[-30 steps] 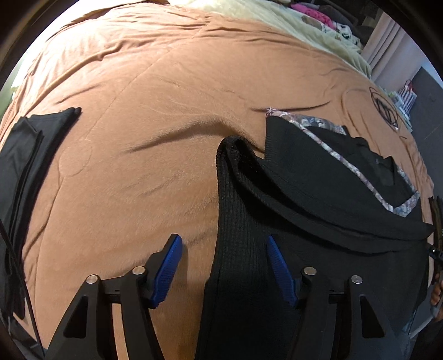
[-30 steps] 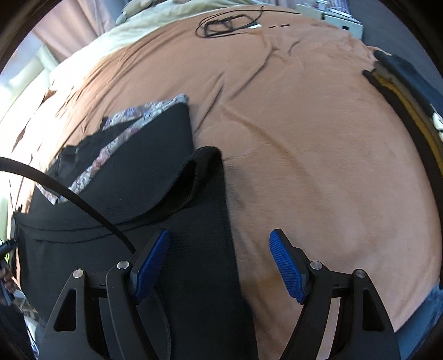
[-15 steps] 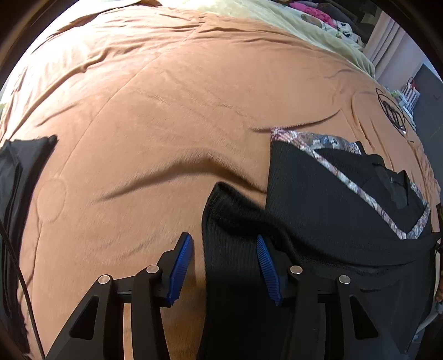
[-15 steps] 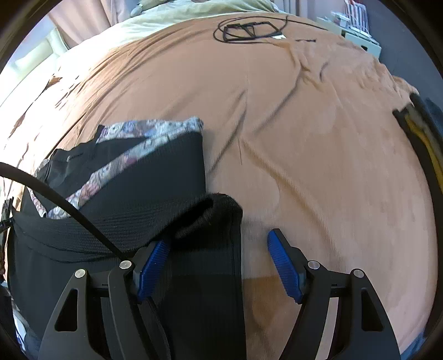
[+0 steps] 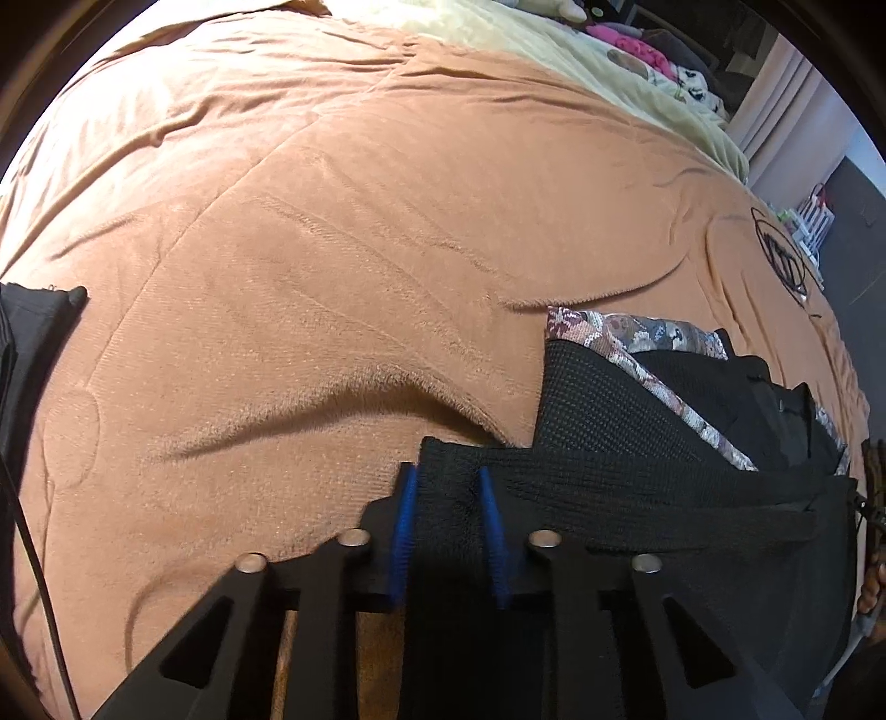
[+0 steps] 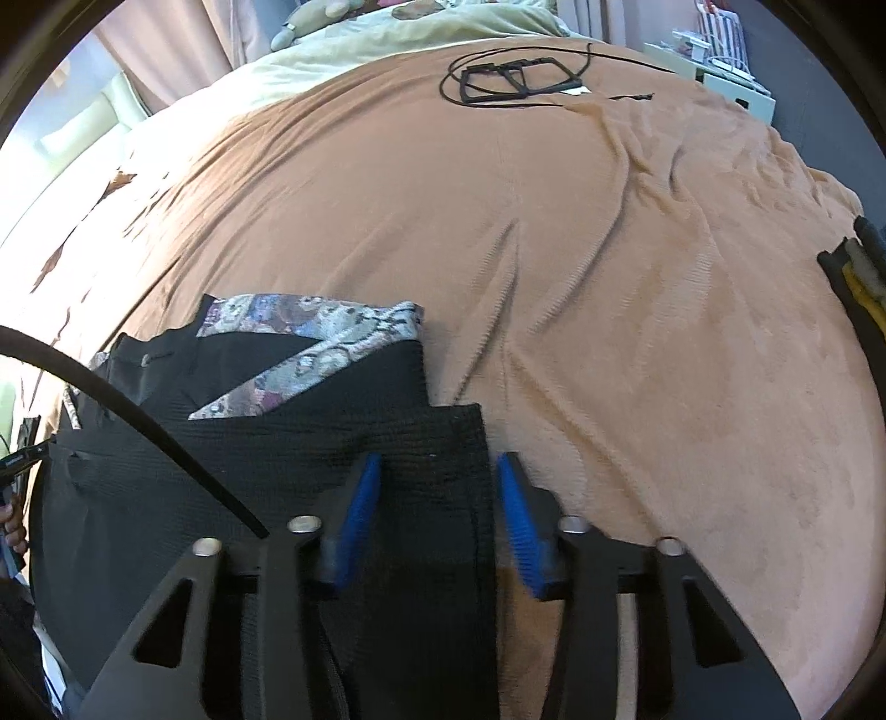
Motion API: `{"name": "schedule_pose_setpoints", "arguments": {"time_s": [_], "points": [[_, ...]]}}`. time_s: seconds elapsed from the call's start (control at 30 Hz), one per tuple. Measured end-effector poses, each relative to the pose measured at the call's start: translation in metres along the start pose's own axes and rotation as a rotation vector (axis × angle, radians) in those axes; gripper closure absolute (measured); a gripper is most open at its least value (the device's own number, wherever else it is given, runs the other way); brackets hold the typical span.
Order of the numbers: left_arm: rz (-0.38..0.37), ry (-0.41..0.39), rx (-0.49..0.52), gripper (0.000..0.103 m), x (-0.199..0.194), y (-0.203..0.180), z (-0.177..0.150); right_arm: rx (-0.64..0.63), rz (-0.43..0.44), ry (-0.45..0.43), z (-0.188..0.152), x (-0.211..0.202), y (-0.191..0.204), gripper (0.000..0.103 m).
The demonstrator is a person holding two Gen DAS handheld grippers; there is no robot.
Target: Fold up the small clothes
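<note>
A black knit garment (image 5: 637, 487) with a patterned floral trim (image 5: 609, 327) lies partly folded on the brown blanket (image 5: 332, 277). My left gripper (image 5: 446, 471) is at its left top corner. The jaws are closing, and the blue pads press on the bunched black cloth between them. In the right wrist view the same garment (image 6: 277, 443) lies low and left, its trim (image 6: 310, 315) above it. My right gripper (image 6: 440, 457) straddles the garment's right edge. Its jaws are closing, but the cloth lies flat and the right pad stands just off the edge.
A pile of dark folded clothes (image 5: 27, 343) lies at the left edge. Another dark stack with a yellow layer (image 6: 858, 277) sits at the far right. A looped black cable (image 6: 515, 83) rests at the back. Pale green bedding (image 6: 387, 44) lies beyond the blanket.
Both grippers have moved forward along the garment to its folded top edge. Both pairs of jaws have narrowed, the left onto the cloth. The raised sleeve fold now lies flat.
</note>
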State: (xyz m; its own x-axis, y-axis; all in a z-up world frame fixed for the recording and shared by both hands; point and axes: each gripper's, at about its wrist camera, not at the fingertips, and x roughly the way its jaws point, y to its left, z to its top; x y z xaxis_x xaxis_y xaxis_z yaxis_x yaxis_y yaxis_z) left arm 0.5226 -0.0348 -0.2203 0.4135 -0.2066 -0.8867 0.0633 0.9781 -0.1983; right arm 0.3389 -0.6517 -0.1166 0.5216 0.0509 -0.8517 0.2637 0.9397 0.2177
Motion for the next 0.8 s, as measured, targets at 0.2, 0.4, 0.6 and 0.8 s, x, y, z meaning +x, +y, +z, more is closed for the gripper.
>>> {"name": "schedule_pose_setpoints", "arguments": {"time_s": [0.2, 0.4, 0.6, 0.8], "points": [[0.016, -0.047, 0.026, 0.094, -0.019, -0.007, 0.000, -0.006, -0.006, -0.043, -0.001, -0.015, 0.000, 0.097], [-0.004, -0.115, 0.003, 0.095, -0.050, -0.005, 0.005, -0.005, 0.003, -0.087, -0.004, -0.039, 0.001, 0.098], [-0.006, -0.160, 0.007, 0.095, -0.069, -0.012, 0.016, -0.005, 0.001, -0.134, -0.003, -0.065, 0.003, 0.099], [-0.011, -0.206, 0.009, 0.095, -0.084, -0.016, 0.029, -0.005, -0.005, -0.172, 0.005, -0.078, 0.007, 0.099]]}}
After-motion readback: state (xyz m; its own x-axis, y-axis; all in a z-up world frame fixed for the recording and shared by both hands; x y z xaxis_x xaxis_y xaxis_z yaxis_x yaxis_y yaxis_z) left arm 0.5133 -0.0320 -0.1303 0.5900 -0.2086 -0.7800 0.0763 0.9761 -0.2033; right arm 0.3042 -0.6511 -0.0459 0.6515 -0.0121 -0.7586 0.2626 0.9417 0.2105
